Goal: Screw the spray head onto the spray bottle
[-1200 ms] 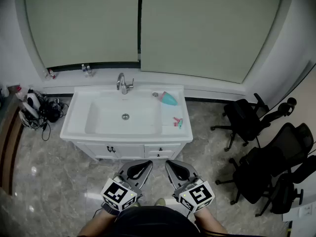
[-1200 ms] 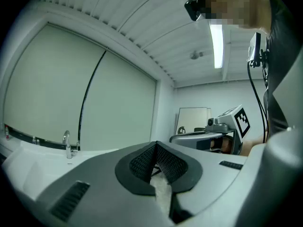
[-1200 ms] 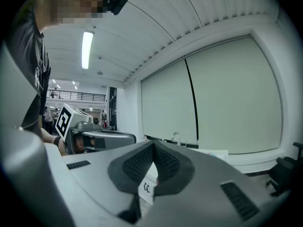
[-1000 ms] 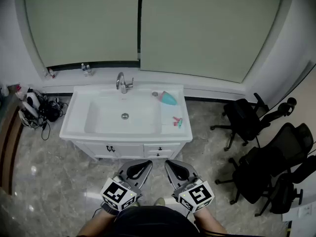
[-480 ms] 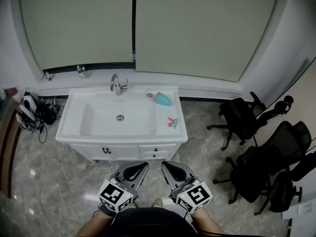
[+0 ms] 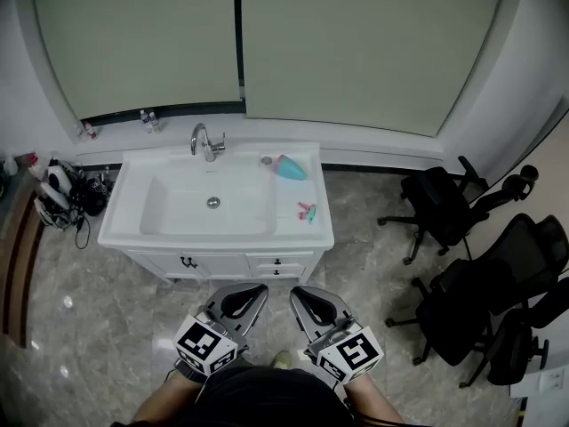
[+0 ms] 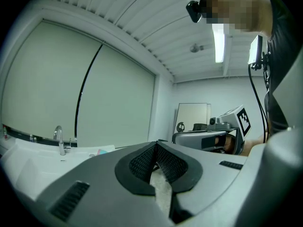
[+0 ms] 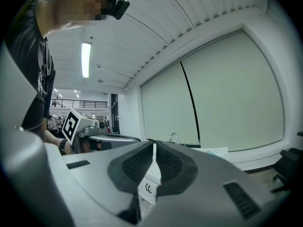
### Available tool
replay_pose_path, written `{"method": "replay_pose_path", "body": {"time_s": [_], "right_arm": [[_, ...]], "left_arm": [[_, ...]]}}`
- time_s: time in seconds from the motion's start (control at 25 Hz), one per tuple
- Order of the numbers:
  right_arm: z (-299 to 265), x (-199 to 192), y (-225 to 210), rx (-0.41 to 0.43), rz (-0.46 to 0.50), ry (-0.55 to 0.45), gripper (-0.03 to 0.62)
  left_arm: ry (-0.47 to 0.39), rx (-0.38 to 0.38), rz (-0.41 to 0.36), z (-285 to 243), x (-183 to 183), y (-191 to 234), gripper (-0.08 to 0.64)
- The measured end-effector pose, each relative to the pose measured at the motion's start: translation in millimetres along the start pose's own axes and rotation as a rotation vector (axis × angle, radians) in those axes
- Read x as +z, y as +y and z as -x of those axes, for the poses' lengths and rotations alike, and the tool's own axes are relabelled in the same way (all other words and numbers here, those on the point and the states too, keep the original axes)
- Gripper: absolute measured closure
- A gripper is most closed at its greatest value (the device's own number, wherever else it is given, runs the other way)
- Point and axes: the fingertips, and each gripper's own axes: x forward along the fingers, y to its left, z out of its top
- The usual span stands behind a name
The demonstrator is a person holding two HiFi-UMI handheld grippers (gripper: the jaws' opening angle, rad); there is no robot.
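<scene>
A grey marbled floor [image 6: 80,265] runs up to a white vanity cabinet with a sunken basin [image 6: 124,229], set under pale green blinds [image 6: 356,43], with a chrome tap [image 6: 205,140] at the back rim and black office chairs [image 6: 444,207] off to the right. The teal plastic spray bottle [image 6: 288,168] appears to lie on its side on the counter right of the basin, and the small pink-and-teal spray head [image 6: 307,211] rests apart from it, nearer the front edge – too small here to tell which way its collar faces. Both tools hang well short of the vanity: the left gripper [image 6: 259,288] and the right gripper [image 6: 295,292] point towards it side by side, each with its jaws pressed together on nothing, as each gripper's own view confirms. The step in hand seems to be the approach, with nothing of the task yet done. To do it well, the person should get close enough to look down on the counter, part both sets of jaws early, and take the bottle first with the left – low on the body, leaving the neck clear – and stand it upright. The right should then take the head by its collar rather than its trigger, seat it squarely on the thread, and only then turn.
</scene>
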Motion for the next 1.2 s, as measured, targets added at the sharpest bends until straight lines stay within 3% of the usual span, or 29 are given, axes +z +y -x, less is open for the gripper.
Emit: {"method": "replay_pose_path", "body": {"time_s": [0.32,0.64,1.2], "right_arm": [[8.2,-3.0,-37.4,0.002,-0.028,0.003,0.592],[-20.0,-15.9,-71.4,-0.031,-0.061,0.036,0.592],[-171.0,-20.9,-167.0,-0.204,-0.113,0.111,0.592]], "left_arm": [[0.024,0.004,0.007,-35.7,-0.4,-5.7,0.555],[0.043,-0.012,0.036,-64.2,-9.2,29.2,0.555],[0.079,-0.182,0.068,-146.7,-5.2,201.5,0.555]]}}
